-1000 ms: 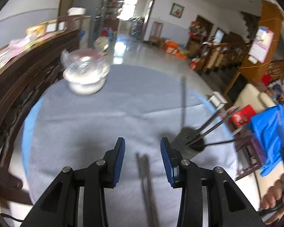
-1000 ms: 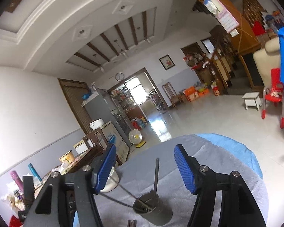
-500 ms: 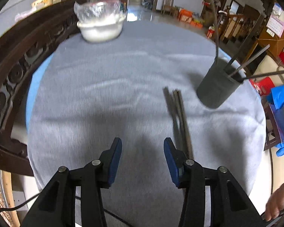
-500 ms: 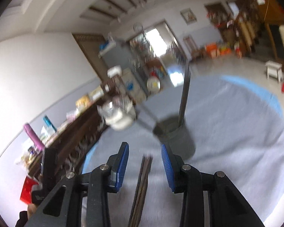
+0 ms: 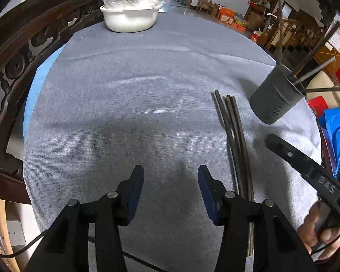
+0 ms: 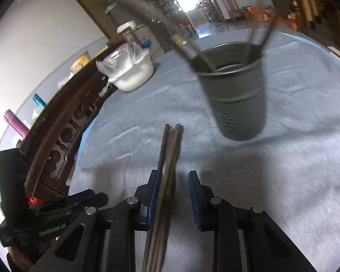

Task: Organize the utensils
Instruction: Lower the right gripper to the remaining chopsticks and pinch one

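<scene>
A bundle of dark chopsticks (image 5: pixel 234 133) lies on the grey tablecloth (image 5: pixel 129 104), right of my left gripper (image 5: pixel 171 188), which is open and empty. A dark grey utensil holder (image 5: pixel 275 97) with several chopsticks in it stands beyond the bundle at the right. In the right wrist view my right gripper (image 6: pixel 173 195) is open and low over the cloth, with the bundle (image 6: pixel 167 165) lying between its jaws, close to the left pad (image 6: pixel 153 195). The holder (image 6: pixel 235 90) stands just ahead on the right.
A white bowl covered with plastic film (image 5: pixel 131 11) stands at the table's far edge. A carved dark wooden rail (image 5: pixel 22 52) runs along the left side. The right gripper's body and the hand holding it (image 5: pixel 315 181) show at right.
Both grippers have tilted down and dropped toward the table. The right gripper has come in over the loose chopsticks and narrowed its opening around them. The left gripper has drawn back to the left.
</scene>
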Demonstrator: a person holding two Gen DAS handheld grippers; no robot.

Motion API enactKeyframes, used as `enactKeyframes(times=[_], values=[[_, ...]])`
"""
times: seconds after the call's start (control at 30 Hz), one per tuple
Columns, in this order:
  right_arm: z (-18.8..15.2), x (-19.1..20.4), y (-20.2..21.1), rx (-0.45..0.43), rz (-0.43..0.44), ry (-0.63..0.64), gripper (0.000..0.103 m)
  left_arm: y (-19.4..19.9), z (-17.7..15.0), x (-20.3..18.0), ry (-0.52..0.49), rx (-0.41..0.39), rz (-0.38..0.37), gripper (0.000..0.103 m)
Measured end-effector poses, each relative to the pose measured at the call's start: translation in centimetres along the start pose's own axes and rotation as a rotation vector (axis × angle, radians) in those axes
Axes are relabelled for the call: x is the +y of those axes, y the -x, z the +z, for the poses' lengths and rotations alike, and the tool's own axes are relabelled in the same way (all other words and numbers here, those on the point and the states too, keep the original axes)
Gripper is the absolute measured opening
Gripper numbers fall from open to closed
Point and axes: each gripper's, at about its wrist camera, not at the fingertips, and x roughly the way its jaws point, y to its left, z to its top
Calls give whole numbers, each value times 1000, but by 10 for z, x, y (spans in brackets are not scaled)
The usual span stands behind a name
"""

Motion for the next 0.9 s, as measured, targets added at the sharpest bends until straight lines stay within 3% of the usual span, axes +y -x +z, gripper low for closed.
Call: enactKeyframes(times=[0.33,0.4,0.6,0.9], values=[[0,20,-32,58,-93,63,27,-4,3,12,21,12,-24,51],[-2,21,-34,63,-119,86,14,-5,3,11,18,17,-31,51],[-2,8,-20,37,-174,106,10,-7,5,8,9,19,-43,51],[9,-17,-6,32,-114,20,11,-13,17,-10,-45,45,-85,51]])
